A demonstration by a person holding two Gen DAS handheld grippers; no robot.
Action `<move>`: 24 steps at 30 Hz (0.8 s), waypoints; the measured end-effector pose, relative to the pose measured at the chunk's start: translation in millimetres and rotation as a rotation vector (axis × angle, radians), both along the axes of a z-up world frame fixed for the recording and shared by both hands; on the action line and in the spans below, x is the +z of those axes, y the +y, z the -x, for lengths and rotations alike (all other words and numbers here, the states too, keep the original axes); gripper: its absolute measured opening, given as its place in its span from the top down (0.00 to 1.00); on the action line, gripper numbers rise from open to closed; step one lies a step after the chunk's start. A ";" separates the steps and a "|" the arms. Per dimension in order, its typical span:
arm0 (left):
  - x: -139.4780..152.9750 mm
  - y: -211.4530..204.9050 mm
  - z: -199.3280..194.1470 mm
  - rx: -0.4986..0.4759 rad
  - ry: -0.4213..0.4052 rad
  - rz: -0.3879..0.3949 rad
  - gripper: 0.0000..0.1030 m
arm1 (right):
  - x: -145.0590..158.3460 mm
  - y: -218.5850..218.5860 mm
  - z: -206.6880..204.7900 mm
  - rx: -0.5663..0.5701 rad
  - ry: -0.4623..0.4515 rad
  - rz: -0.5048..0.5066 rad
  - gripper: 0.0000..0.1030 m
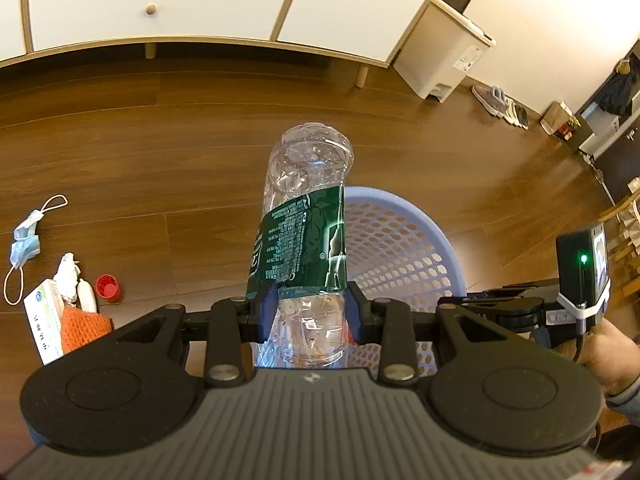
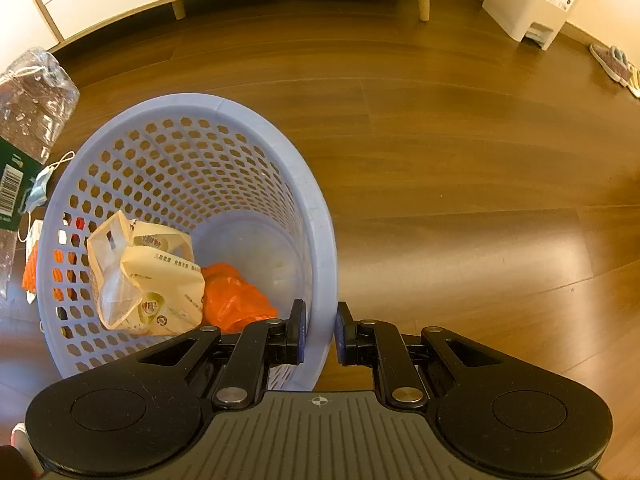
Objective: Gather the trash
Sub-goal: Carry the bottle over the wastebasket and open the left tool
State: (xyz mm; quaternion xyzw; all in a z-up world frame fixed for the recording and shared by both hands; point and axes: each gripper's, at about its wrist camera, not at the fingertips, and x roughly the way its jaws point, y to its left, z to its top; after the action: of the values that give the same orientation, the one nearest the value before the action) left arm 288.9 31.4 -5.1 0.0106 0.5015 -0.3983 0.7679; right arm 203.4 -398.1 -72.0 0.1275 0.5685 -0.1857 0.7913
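One clear plastic bottle (image 1: 306,216) – crumpled, empty, with a dark green label – is pinched by the left gripper (image 1: 311,312) just below that label, held above the floor beside the one lavender mesh basket (image 2: 320,216). The right gripper (image 2: 319,332) clamps the basket's rim, one finger inside and one outside. Two pieces lie in the basket – a cream printed bag (image 2: 148,276) and an orange bag (image 2: 236,300). One blue face mask (image 1: 26,240) and one red cap (image 1: 108,288) lie on the wooden floor (image 1: 160,160).
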 end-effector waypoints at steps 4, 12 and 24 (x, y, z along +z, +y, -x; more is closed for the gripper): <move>-2.2 -4.7 2.9 -0.021 0.001 -0.003 0.71 | 0.0 -0.1 -0.1 0.002 0.000 0.000 0.90; -1.5 -10.0 6.0 -0.046 0.005 0.010 0.71 | -0.1 0.7 0.4 0.004 -0.004 -0.001 0.90; -11.8 -21.4 13.0 -0.137 0.056 -0.023 0.68 | 0.5 -0.2 -0.4 0.009 -0.003 -0.004 0.90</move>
State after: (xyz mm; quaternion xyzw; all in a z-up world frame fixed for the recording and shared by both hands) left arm 275.9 10.0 -16.8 0.0426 0.5254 -0.4442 0.7245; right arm 203.7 -398.3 -71.5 0.1267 0.5683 -0.1810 0.7926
